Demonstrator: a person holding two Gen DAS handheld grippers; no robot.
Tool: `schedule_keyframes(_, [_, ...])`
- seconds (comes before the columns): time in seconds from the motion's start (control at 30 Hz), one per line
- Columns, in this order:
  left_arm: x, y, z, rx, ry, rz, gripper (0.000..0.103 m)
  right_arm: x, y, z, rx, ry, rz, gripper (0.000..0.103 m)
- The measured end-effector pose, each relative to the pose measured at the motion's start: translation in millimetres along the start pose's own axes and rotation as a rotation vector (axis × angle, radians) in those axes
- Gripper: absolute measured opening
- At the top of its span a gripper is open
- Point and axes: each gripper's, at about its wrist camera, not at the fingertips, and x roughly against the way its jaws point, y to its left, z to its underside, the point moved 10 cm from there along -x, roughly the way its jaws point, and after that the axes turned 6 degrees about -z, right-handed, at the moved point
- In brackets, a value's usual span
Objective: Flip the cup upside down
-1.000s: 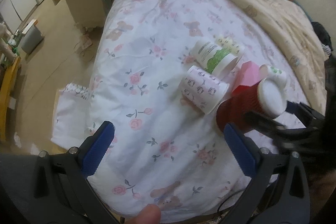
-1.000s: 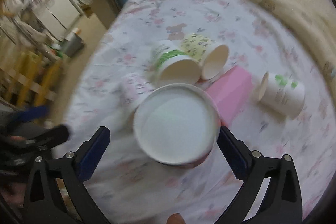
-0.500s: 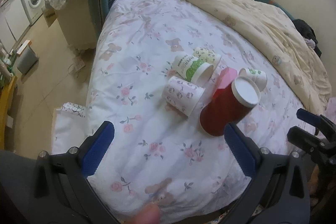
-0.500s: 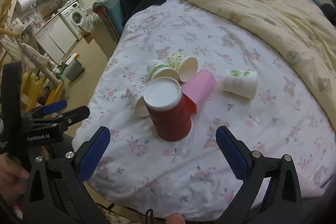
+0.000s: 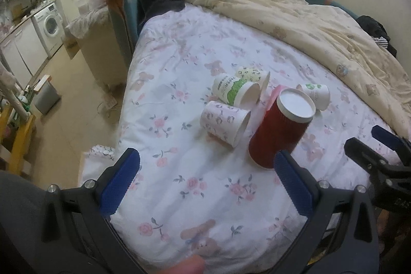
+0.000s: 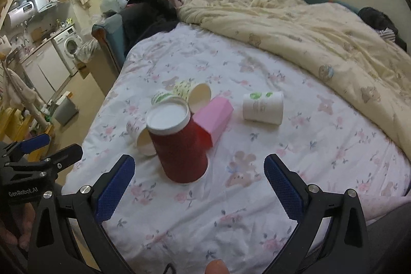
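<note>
Red cup (image 6: 179, 143) now stands upside down on the bed (image 6: 295, 171), just ahead of the right claw (image 6: 196, 186), which has released it and backed off wide open and empty, like the left claw (image 5: 205, 184); flip looks done.

Red cup (image 6: 179, 145) stands upside down on the bed (image 6: 295, 145).
The right gripper (image 6: 196, 186) is wide open, near it, holding nothing.

"GenRobot.AI" on left tongs (image 6: 46, 145); "PAPER" on green-printed cup (image 5: 232, 91)
</note>
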Motion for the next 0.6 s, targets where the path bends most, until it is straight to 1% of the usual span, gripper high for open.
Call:
schedule_keyframes(0.1, [-4.1, 0.8, -0.6, -0.001, 0.002, -0.021, 0.103, -1.3, -5.4, -0.3, -0.025, 0.004, 0.002, 0.103])
schedule_keyframes(0.17, [-3.6, -2.5, -1.0, -0.001, 0.003, -0.004, 0.103, -2.8, -9.3, 0.5, -0.042, 0.010, 0.005, 0.103])
schedule_keyframes(0.37, [-0.5, -7.0, -1.8, -0.003, -0.008, 0.015, 0.103, -2.1, -13.8, -0.4, -0.055, 0.006, 0.012, 0.103])
schedule_keyframes(0.6, [-1.0, -5.4, -2.3, 0.009, -0.001, 0.017, 0.103, -2.5, -13.5, 0.0, -0.055, 0.008, 0.008, 0.103])
